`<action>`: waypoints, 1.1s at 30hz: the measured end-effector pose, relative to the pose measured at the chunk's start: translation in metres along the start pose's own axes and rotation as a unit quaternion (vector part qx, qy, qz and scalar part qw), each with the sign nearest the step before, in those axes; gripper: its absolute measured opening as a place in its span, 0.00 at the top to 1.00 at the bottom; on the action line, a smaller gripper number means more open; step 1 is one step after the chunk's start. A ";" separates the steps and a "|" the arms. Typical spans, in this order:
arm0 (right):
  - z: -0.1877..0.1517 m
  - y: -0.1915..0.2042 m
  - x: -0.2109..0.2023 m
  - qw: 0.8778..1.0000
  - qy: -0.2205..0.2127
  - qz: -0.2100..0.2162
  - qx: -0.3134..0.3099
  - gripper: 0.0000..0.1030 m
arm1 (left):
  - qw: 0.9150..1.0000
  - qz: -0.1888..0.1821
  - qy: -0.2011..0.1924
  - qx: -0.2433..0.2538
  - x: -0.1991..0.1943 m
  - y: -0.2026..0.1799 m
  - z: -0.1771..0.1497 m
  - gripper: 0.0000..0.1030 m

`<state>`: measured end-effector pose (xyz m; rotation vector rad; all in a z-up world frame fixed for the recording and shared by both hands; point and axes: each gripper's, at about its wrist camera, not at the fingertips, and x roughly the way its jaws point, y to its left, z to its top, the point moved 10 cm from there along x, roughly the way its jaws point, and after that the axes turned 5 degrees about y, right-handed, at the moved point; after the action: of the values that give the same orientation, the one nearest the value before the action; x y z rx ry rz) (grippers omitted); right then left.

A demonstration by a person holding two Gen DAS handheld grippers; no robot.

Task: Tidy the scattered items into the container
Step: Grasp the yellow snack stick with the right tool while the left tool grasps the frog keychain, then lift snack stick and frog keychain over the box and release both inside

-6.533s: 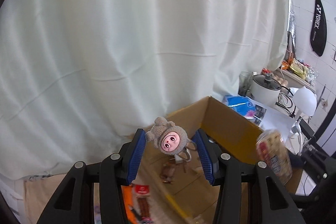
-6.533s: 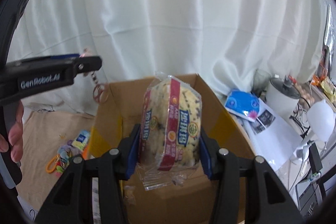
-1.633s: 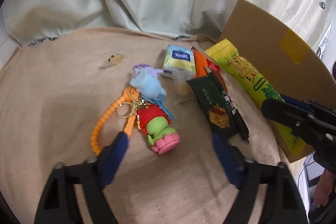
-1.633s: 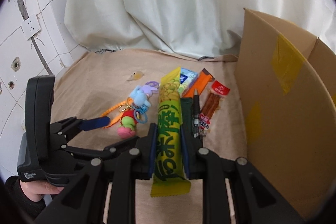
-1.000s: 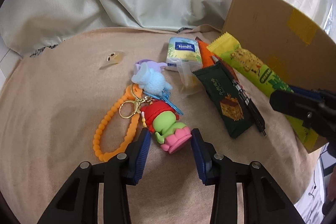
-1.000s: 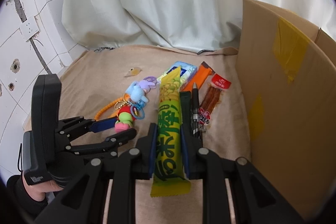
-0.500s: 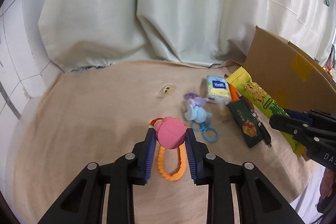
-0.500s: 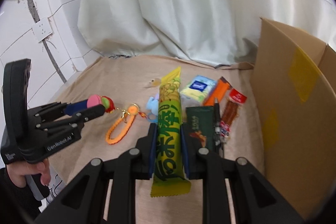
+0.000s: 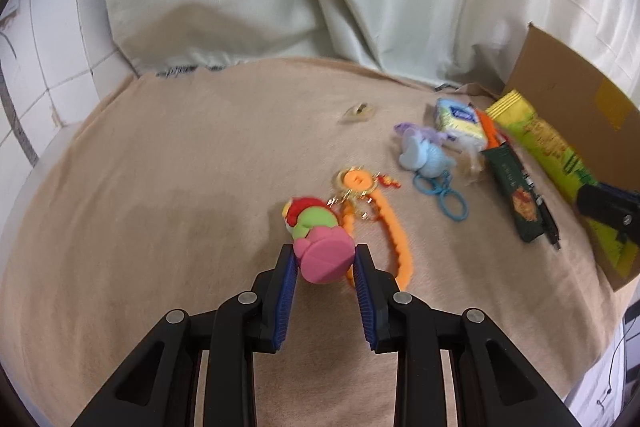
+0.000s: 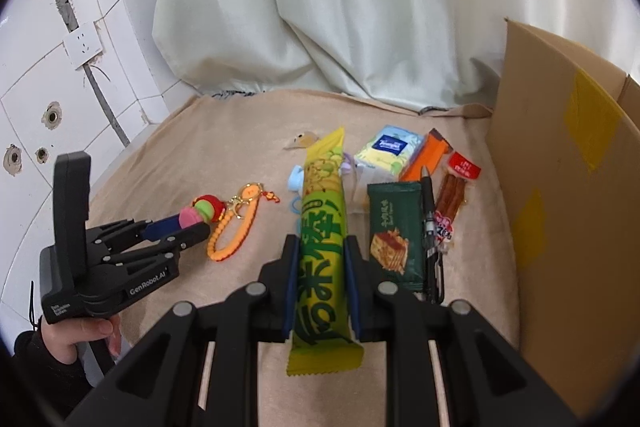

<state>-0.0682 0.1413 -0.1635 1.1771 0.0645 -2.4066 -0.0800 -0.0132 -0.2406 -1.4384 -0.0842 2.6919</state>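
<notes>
My left gripper (image 9: 323,259) is shut on a toy keychain (image 9: 318,245) with a pink base, green body and red top; its orange bead strap (image 9: 394,235) trails on the tan cloth. The same gripper (image 10: 188,225) shows at left in the right wrist view. My right gripper (image 10: 320,247) is shut on a long yellow-green snack pack (image 10: 322,247), held above the cloth. The cardboard box (image 10: 568,207) stands at the right, its inside hidden.
On the cloth lie a blue elephant keychain (image 9: 426,157), a tissue pack (image 10: 390,149), an orange packet (image 10: 430,155), a dark green wafer pack (image 10: 394,235), a black pen (image 10: 429,215) and a red snack strip (image 10: 454,195). A white curtain hangs behind; a tiled wall is at left.
My left gripper has lifted the toy keychain a little and drawn it left, dragging the orange strap. The right gripper keeps holding the snack pack, nearly still.
</notes>
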 end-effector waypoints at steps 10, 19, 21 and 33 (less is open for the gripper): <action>-0.002 0.002 0.004 1.000 0.004 0.002 -0.001 0.76 | 0.999 0.024 -0.004 -0.024 0.009 0.009 0.010 0.54; -0.002 0.001 0.004 1.000 0.008 0.000 0.003 0.76 | 1.000 0.011 -0.004 -0.022 0.012 0.012 0.012 0.65; -0.002 0.002 0.005 1.000 0.006 0.001 0.002 0.76 | 1.000 0.011 -0.006 -0.021 0.011 0.012 0.012 0.71; 0.010 0.007 -0.013 1.000 -0.019 0.002 -0.003 0.76 | 0.997 0.031 -0.075 0.015 -0.063 0.005 0.045 0.71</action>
<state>-0.0661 0.1371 -0.1461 1.1277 0.0569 -2.4237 -0.0826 -0.0249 -0.1640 -1.2501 -0.0092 2.8357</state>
